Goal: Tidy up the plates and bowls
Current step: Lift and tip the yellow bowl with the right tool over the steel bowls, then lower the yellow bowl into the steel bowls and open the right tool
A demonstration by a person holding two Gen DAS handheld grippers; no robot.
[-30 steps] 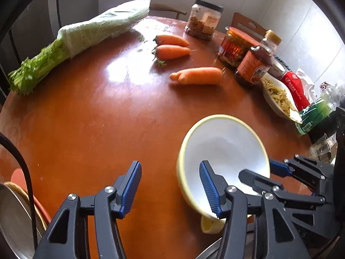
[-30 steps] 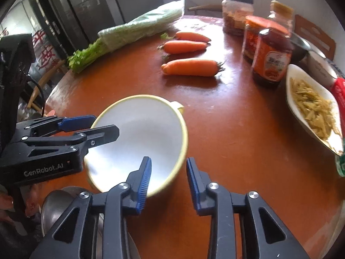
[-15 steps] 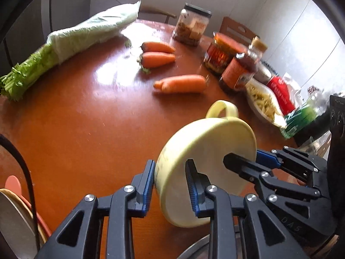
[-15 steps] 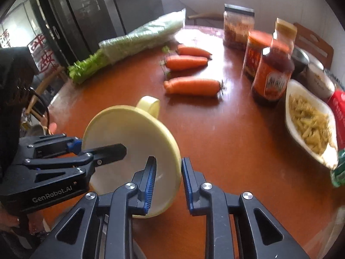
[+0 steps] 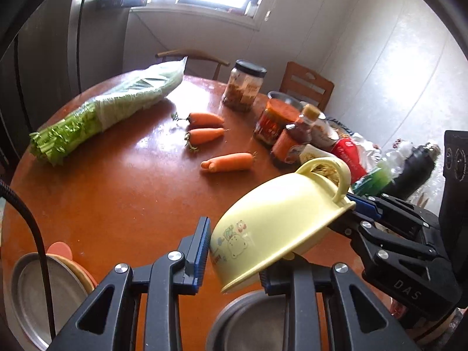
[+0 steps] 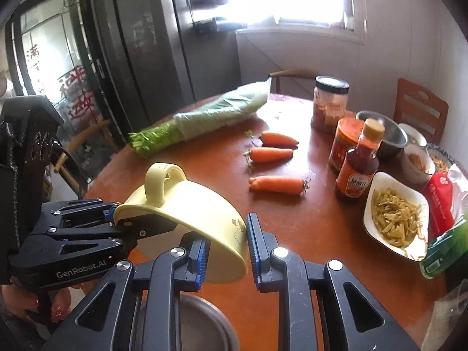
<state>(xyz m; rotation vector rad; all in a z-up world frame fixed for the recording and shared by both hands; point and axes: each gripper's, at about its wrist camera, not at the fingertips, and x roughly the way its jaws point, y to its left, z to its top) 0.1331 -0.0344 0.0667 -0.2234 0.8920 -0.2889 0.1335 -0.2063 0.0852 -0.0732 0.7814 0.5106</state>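
A pale yellow bowl [image 5: 272,228] with a loop handle and a cartoon print hangs tilted above the round brown table [image 5: 122,193], its underside towards me. My left gripper [image 5: 234,254] is shut on its near rim, one blue pad [image 5: 201,248] on the outer wall. My right gripper [image 5: 354,207] clamps the rim just below the handle. In the right wrist view the yellow bowl [image 6: 190,213] sits between the pads of my right gripper [image 6: 226,242], and my left gripper [image 6: 117,216] grips the rim by the handle. A steel bowl [image 5: 248,321] lies under it.
Steel and orange plates [image 5: 32,289] are stacked at the near left. Three carrots [image 6: 276,184], bagged greens [image 6: 204,117], jars [image 6: 330,102], a sauce bottle [image 6: 358,166] and a white dish of shredded food [image 6: 395,216] fill the far and right table. Chairs and a fridge stand behind.
Both grippers closed on the bowl's rim and raised it off the table. The bowl tipped from mouth-up to underside-up, handle on top.
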